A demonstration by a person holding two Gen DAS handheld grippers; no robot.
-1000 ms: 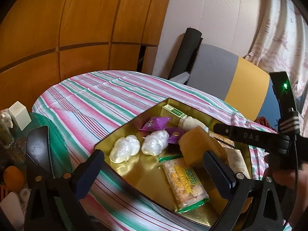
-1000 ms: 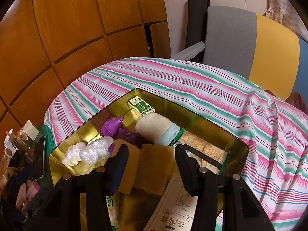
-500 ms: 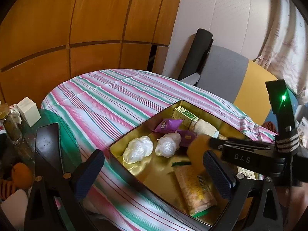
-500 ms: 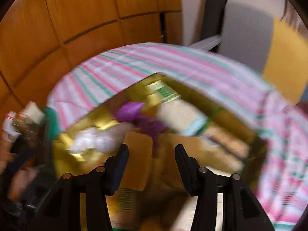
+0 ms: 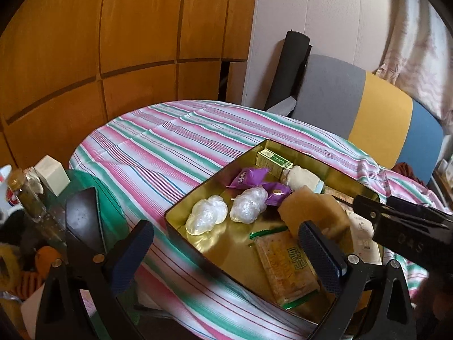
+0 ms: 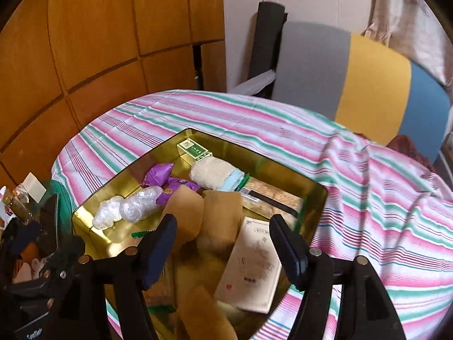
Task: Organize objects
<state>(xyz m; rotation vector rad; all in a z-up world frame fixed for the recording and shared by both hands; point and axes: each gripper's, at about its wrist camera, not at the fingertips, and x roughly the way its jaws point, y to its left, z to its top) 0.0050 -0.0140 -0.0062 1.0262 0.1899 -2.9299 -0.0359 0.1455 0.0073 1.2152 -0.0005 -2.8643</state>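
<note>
While the striped counter (image 5: 158, 141) is carrying the gold tin (image 6: 317, 195) as the sorting spot, the tan sponge pieces (image 6: 220, 215) are lying inside it, just ahead of the right tool (image 6: 223, 243), whose jaws have just been opening, nothing gripped. Left tool (image 5: 226, 252) is hanging open, empty.

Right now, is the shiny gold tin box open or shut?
Open. The shiny gold tin box has no lid on it, so its contents show: two purple candy wrappers, clear plastic bundles and a white paper booklet.
</note>
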